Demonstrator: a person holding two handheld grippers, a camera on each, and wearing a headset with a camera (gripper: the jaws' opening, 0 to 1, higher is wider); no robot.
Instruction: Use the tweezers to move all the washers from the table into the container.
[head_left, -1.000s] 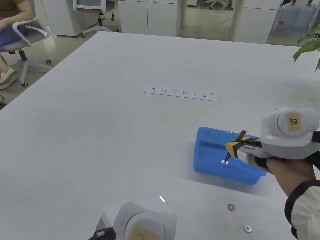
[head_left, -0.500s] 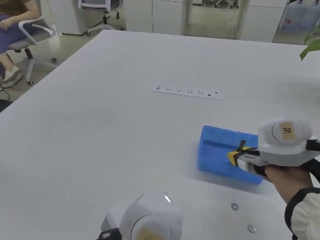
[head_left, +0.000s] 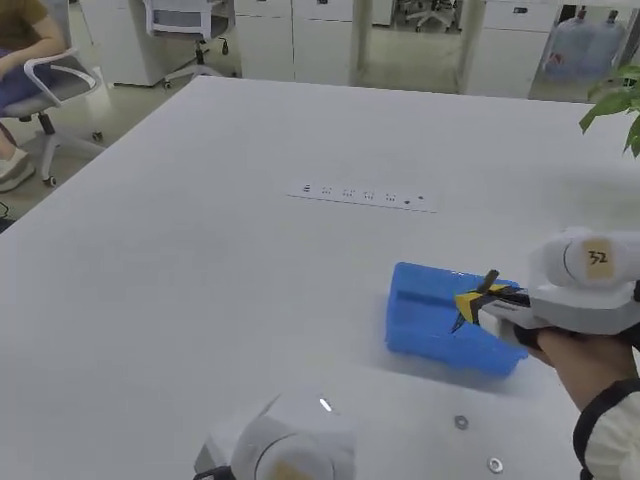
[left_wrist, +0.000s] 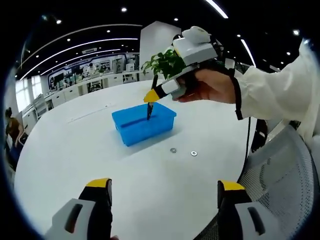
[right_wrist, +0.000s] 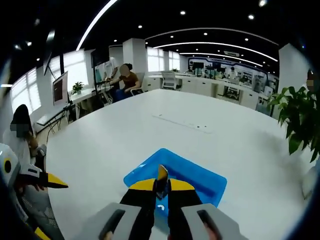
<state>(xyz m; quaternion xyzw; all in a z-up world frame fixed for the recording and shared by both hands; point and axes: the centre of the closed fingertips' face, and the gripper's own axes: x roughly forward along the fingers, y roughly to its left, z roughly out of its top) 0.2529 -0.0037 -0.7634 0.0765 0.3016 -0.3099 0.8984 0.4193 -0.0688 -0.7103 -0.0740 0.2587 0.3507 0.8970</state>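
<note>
1. The right gripper (head_left: 468, 302) is held in a hand above the blue container (head_left: 425, 342). Its jaws are drawn narrow and are clamped on the tweezers (left_wrist: 149, 111).
2. The tweezers are pointed down into the open top of the container. Their tips are too small for it to be told whether anything is pinched between them.
3. A washer (head_left: 461, 422) is seen lying flat on the white table (head_left: 200, 260), near the container's near side. A second washer (head_left: 495, 464) lies just beside it, apart from it.
4. The left gripper (left_wrist: 165, 186) is held low over the table's near part, well apart from the container. Its jaws are spread wide and empty.
5. A power strip (head_left: 362, 193) is set into the table beyond the container.
</note>
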